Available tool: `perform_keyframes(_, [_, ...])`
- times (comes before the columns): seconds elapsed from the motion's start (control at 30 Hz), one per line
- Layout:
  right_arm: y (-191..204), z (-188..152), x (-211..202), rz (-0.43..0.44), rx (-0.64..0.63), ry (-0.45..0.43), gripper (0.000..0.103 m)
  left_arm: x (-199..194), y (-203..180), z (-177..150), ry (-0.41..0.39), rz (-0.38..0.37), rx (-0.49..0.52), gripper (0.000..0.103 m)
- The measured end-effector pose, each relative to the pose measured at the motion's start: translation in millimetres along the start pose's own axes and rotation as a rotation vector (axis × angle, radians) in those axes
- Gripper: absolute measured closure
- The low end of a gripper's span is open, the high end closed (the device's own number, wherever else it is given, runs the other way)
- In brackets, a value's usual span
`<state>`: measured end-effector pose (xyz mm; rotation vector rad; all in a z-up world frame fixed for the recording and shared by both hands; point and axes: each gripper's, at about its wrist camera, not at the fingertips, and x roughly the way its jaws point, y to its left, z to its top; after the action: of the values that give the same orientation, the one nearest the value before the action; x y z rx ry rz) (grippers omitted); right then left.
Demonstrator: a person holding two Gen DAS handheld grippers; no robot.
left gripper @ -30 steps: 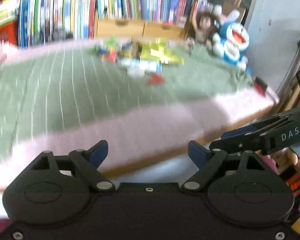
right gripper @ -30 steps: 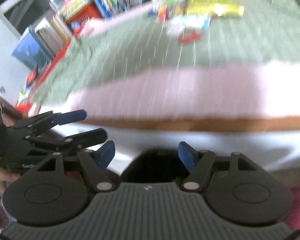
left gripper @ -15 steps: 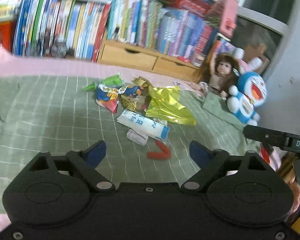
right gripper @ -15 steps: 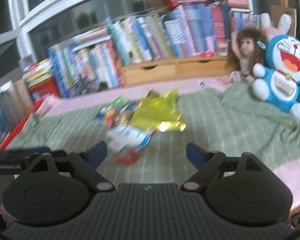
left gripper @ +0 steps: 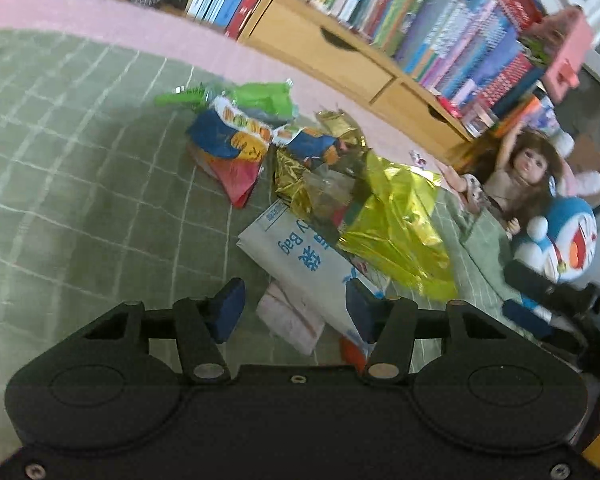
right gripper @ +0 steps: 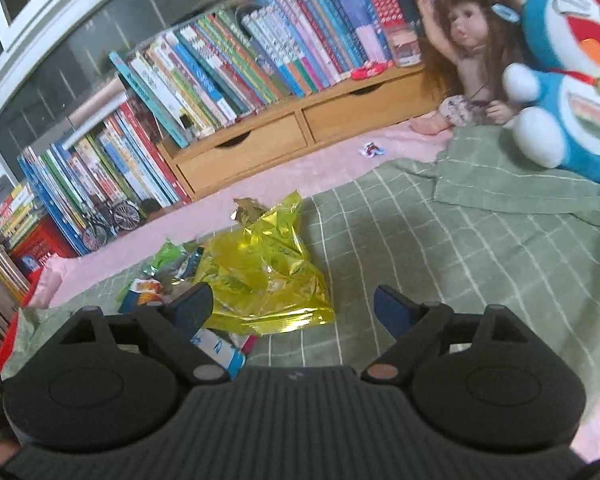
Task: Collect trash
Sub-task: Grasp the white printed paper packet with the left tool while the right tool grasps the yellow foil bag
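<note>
Two grippers have swung in over the bed within the last second, and the trash pile that was far off and blurred is now right under them.

From the left wrist, the left gripper [left gripper: 296,312] now hangs low over the near end of the pile on the green checked blanket [left gripper: 80,200]. Its fingers are closing, about half open, with the white printed bag [left gripper: 300,256] and a pale pink wrapper [left gripper: 292,320] in the gap, though I see no pad pressing on either yet. The yellow foil bag [left gripper: 392,232] and the blue and orange snack wrappers [left gripper: 236,140] lie just beyond. That looks like the first pick about to happen.

From the right wrist, the right gripper [right gripper: 296,308] has come up too, fingers wide apart and holding nothing, the yellow foil bag just ahead of its left finger. A small stray wrapper [right gripper: 372,149] lies well apart on the pink sheet [right gripper: 300,168], near the doll [right gripper: 464,52].
</note>
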<state>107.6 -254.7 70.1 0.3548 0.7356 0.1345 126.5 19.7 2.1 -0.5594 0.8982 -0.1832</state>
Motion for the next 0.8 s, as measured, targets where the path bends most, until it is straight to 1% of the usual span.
perform_keyframes(0.07, [2.3,-0.3,13.6,-0.003,-0.008,0.018,0.011,5.8,-2.9,3.1,-0.022,-0.009,-0.015,0.053])
perform_keyframes(0.13, [3.6,-1.2,27.9,-0.001,-0.002,0.039,0.011,11.2,-4.9,5.1,-0.032,-0.023,-0.036,0.059])
perform_keyframes(0.17, [3.5,-1.6,34.2,-0.002,0.002,0.047,0.011,15.9,-5.0,5.3,-0.034,-0.039,-0.046,0.066])
perform_keyframes(0.2, [3.3,-2.3,39.7,0.001,0.007,0.050,0.011,19.9,-4.9,5.5,-0.027,-0.049,-0.056,0.079])
perform_keyframes(0.23, [2.7,-3.1,44.4,0.013,0.015,0.044,0.011,21.6,-4.5,5.8,-0.018,-0.049,-0.064,0.087])
perform_keyframes(0.27, [1.9,-3.8,48.3,0.029,0.024,0.040,0.011,25.3,-4.6,4.8,-0.012,-0.043,-0.071,0.092])
perform_keyframes(0.33, [2.1,-5.7,56.7,0.040,0.030,0.048,0.011,26.2,-5.0,2.9,-0.026,-0.045,-0.061,0.093])
perform_keyframes(0.4, [4.3,-7.5,62.5,0.041,0.019,0.061,0.014,23.5,-6.4,1.6,-0.039,-0.051,-0.047,0.094])
perform_keyframes(0.43, [5.2,-8.4,64.2,0.043,0.017,0.069,0.023,21.2,-7.5,1.5,-0.045,-0.056,-0.040,0.094])
perform_keyframes(0.47, [5.3,-9.1,64.5,0.045,0.024,0.076,0.038,18.2,-9.1,1.1,-0.054,-0.060,-0.029,0.095])
perform_keyframes(0.5, [5.0,-9.8,63.9,0.044,0.035,0.080,0.051,14.0,-10.3,1.0,-0.063,-0.061,-0.017,0.095])
perform_keyframes(0.53, [4.1,-10.0,62.0,0.048,0.044,0.077,0.055,9.7,-12.2,1.0,-0.073,-0.058,-0.003,0.095])
perform_keyframes(0.57, [3.2,-10.0,59.3,0.056,0.049,0.069,0.062,5.4,-14.0,1.2,-0.084,-0.056,0.010,0.095])
perform_keyframes(0.6, [2.5,-9.8,55.7,0.058,0.051,0.059,0.066,1.2,-15.8,0.9,-0.094,-0.055,0.021,0.095])
perform_keyframes(0.63, [2.0,-9.1,51.6,0.058,0.052,0.048,0.075,-3.3,-16.5,1.2,-0.101,-0.058,0.027,0.096])
perform_keyframes(0.7, [0.4,-7.6,43.3,0.062,0.063,0.035,0.081,-12.2,-18.4,0.9,-0.113,-0.071,0.036,0.096])
perform_keyframes(0.8, [0.1,-6.3,29.3,0.072,0.063,0.018,0.083,-24.4,-21.5,-0.8,-0.124,-0.082,0.052,0.097])
